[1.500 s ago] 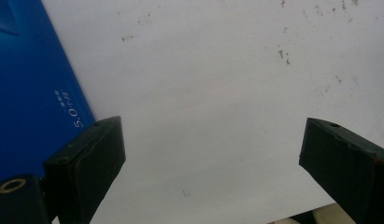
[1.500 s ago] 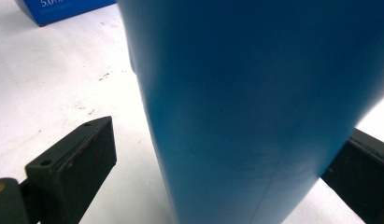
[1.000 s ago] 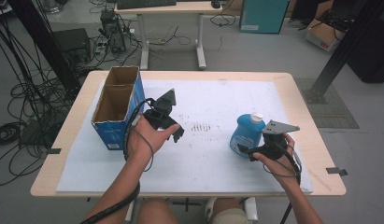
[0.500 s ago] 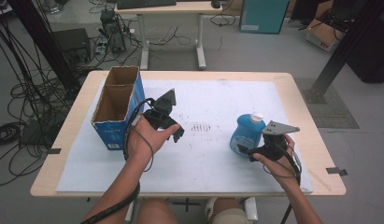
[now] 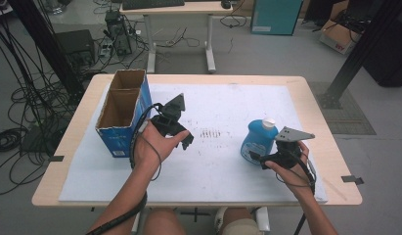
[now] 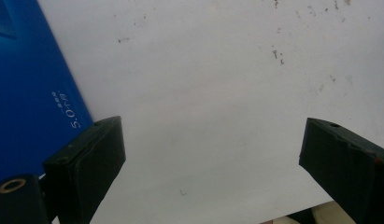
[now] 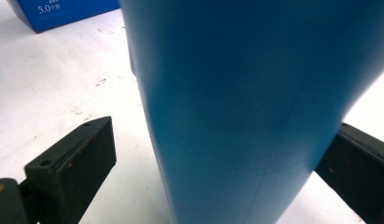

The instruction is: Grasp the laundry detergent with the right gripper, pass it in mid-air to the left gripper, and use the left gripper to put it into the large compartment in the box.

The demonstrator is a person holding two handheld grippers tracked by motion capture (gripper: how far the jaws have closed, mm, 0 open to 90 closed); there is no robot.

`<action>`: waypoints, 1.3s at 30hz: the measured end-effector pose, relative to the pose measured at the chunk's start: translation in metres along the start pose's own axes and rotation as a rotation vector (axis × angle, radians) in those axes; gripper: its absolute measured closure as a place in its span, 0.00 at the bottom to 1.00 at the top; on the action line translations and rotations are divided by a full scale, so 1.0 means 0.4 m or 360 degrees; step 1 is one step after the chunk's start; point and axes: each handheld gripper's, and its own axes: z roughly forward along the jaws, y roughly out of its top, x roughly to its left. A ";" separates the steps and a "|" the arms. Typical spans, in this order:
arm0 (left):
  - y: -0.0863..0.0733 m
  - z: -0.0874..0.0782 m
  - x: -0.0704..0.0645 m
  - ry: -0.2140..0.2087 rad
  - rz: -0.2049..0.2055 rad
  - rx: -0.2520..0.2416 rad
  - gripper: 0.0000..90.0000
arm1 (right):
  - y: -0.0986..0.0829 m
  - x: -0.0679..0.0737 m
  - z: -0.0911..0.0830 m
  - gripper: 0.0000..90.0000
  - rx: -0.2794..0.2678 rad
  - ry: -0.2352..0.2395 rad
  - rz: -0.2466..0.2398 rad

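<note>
Blue bottle upright on white mat, well right of cardboard box, right gripper jaws wide apart w/ bottle between, left gripper spread, empty, just right of box.

White "5.0" plus small unreadable characters printed on side of blue cardboard box; same "5.0" print readable on box in right gripper view. Red lettering on brown carton on floor, too small to read. Blue bottle: no legible label.
</note>
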 end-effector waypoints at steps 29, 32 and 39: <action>-0.003 0.002 0.003 -0.0006 -0.0006 -0.0004 0.08 | -0.006 -0.002 0.005 0.02 -0.0022 -0.0008 0.0010; -0.003 0.003 0.003 -0.0006 -0.0004 -0.0001 0.08 | -0.007 -0.002 0.007 0.02 -0.0020 -0.0003 0.0004; -0.001 0.003 0.002 -0.0004 0.0002 -0.0001 0.08 | -0.010 -0.002 0.009 0.02 -0.0021 -0.0001 0.0017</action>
